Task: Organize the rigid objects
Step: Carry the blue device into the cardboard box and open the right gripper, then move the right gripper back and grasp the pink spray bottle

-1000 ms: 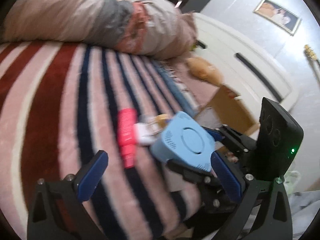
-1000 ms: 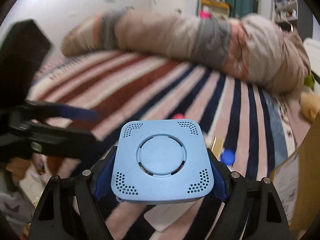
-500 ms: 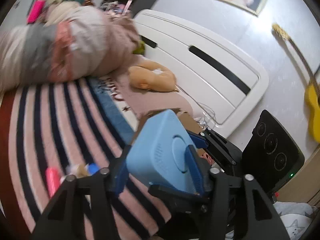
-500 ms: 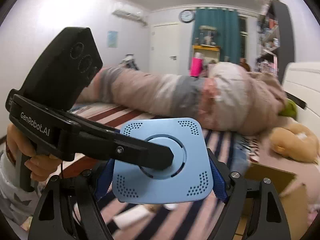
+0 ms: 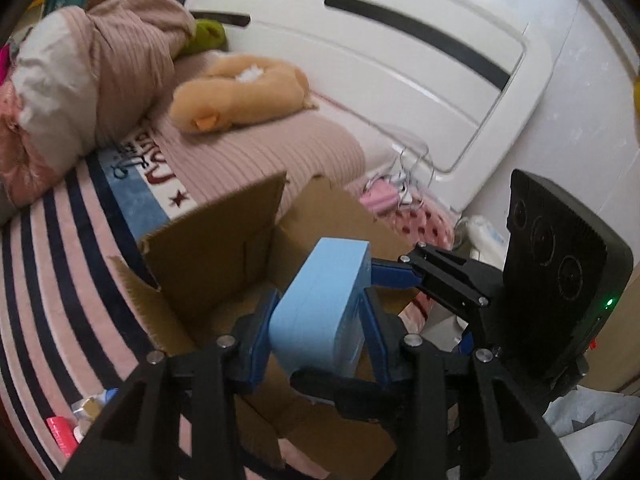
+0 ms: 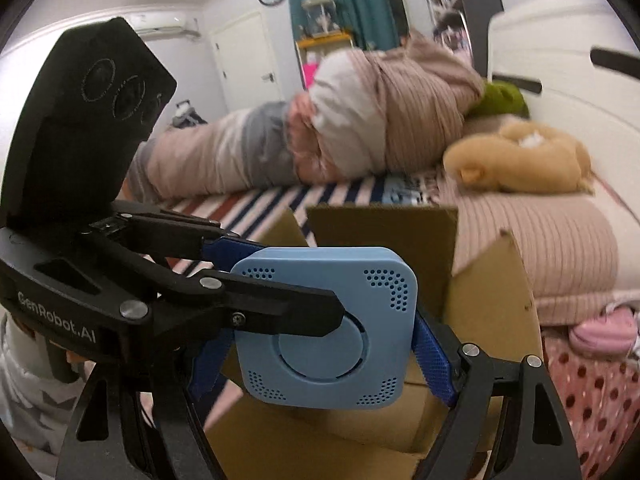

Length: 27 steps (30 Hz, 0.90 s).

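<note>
A light blue square box (image 6: 326, 326) with rounded corners and vent holes hangs above an open cardboard box (image 6: 492, 308). My right gripper (image 6: 320, 348) is shut on its two side edges. My left gripper (image 5: 314, 334) is shut on its flat faces; one left finger (image 6: 280, 310) crosses its front. In the left wrist view the blue box (image 5: 320, 304) shows edge-on between the blue pads, over the cardboard box (image 5: 216, 248). Both grippers hold it at once.
The cardboard box stands on a striped bedspread (image 5: 52, 280). A tan plush toy (image 5: 236, 96) and a rolled blanket (image 5: 92, 68) lie behind it. A white headboard (image 5: 400, 60) is at the back. Small items, one red (image 5: 62, 436), lie at the lower left.
Both grippers have swung with the blue box from over the striped spread toward the cardboard box. The left gripper, open a second ago, has shut on the blue box.
</note>
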### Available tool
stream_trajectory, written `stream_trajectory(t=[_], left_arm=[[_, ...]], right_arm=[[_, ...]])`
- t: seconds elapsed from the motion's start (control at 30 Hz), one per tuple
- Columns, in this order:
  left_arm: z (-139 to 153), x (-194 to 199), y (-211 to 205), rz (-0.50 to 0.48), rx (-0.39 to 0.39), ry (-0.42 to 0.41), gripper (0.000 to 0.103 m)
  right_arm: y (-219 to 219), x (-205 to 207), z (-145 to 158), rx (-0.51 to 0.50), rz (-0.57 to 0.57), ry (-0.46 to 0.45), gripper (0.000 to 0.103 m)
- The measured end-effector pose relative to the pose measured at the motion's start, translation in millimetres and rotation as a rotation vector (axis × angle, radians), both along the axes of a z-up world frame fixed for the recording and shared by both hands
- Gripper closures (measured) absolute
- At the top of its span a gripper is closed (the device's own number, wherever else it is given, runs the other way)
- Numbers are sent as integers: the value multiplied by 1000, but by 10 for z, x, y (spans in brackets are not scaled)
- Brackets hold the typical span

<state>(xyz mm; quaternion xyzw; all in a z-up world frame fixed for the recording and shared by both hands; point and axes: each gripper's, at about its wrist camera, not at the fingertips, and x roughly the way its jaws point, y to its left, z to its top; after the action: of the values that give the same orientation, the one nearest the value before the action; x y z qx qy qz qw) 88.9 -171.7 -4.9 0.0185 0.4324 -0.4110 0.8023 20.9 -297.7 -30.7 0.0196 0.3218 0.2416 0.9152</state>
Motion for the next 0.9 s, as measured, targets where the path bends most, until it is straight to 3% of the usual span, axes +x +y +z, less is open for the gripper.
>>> stream_trajectory(t=[0.1,0.2,0.43,0.67,0.9], left_arm=[[-68,23,-93,-7,41,13,64],[-114,33,-105,2,79,11,48],[51,13,198,57,25,-23,40],[307,-187,922,207,-1,-113,35],[216,-390,2031,438,16,-165,35]], right_arm=[[-27,45,-84,-26,-8,42,24],[-13,58,-125,-65,-38,59,21],[14,12,-45,-110,-45,19,7],[327,-127,191,-121,-19,-85,5],[1097,-248,376,-66,175,-125,5]])
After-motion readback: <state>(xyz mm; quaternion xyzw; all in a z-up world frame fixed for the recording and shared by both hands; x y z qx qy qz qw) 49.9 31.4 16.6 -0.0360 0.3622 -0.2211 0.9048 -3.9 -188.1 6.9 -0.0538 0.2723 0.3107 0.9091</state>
